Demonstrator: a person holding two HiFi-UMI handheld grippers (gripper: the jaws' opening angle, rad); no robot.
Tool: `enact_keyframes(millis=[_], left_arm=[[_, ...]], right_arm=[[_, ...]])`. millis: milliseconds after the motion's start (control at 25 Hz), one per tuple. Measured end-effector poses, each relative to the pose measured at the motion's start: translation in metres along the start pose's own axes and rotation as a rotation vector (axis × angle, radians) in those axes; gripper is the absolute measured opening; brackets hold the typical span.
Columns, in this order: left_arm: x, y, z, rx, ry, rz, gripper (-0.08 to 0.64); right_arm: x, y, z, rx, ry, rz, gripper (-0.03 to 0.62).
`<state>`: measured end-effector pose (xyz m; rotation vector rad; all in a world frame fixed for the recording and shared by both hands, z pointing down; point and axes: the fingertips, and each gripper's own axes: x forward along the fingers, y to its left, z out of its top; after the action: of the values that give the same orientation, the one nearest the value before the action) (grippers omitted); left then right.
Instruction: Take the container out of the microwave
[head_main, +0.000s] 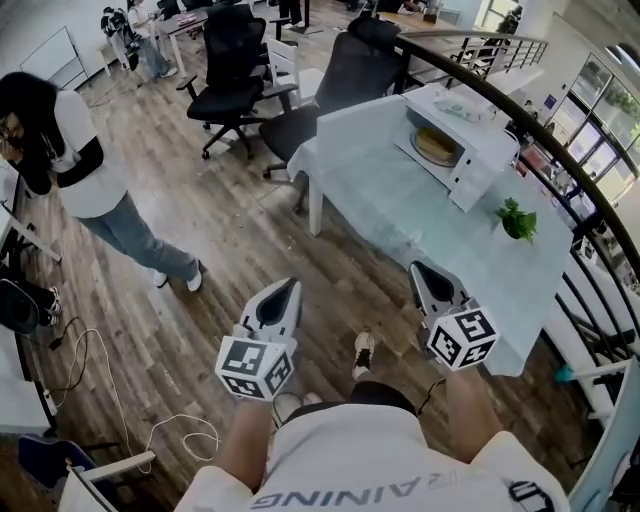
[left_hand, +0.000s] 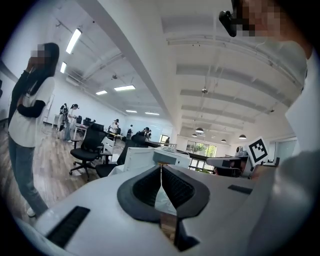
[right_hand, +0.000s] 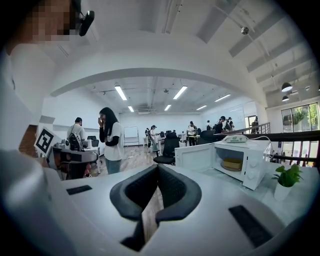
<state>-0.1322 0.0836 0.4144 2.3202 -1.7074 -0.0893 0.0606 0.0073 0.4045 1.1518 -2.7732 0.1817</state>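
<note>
Yellowish round container (head_main: 436, 146) sits inside the cavity of the white microwave (head_main: 467, 128), on its floor and untouched; in the right gripper view the same container (right_hand: 232, 163) shows through the open front, with the white microwave door (right_hand: 195, 157) swung wide to the left. So the door is already out of the way, and the lifting itself has not begun.

The microwave stands at the far end of the bench (head_main: 400, 215), which is draped in a pale blue cloth. A small green potted plant (head_main: 517, 219) stands on the same cloth, nearer the person and apart from the microwave.

Both tools are well short of the bench's far end, held out over the wooden floor (head_main: 200, 250) and the bench's near corner. The left gripper (head_main: 290, 284) has its dark pads pressed together with nothing between them, and the right gripper (head_main: 418, 268) is likewise closed and empty. Neither touches anything.

What is left, as I judge it, is nearly the whole job: come up to the bench, spread at least one gripper's jaws, reach into the cavity, clamp the container's rim or wall, draw it out level through the opening and set it down on the cloth. A bystander in a white top and jeans (head_main: 85, 160) stands well off to the left, clear of that path.
</note>
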Motion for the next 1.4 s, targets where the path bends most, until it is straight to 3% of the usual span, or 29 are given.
enact_keyframes(millis=[440,880,1160,1400], left_arm=[[0.118,0.026,0.029,-0.004,-0.011,0.017,0.035],[0.268,0.026,0.042,0.010,0.021,0.026,0.035],[0.351,0.015,0.040,0.027,0.050,-0.007,0.035],[0.394,0.020,0.045,0.043,0.075,-0.081,0.035]], right_arm=[[0.099,-0.089,0.032,-0.009,0.003,0.033,0.021],[0.170,-0.225,0.037,0.028,0.023,0.010,0.021],[0.198,-0.299,0.024,0.080,0.050,-0.022,0.021],[0.210,-0.321,0.018,0.106,0.068,-0.079,0.021]])
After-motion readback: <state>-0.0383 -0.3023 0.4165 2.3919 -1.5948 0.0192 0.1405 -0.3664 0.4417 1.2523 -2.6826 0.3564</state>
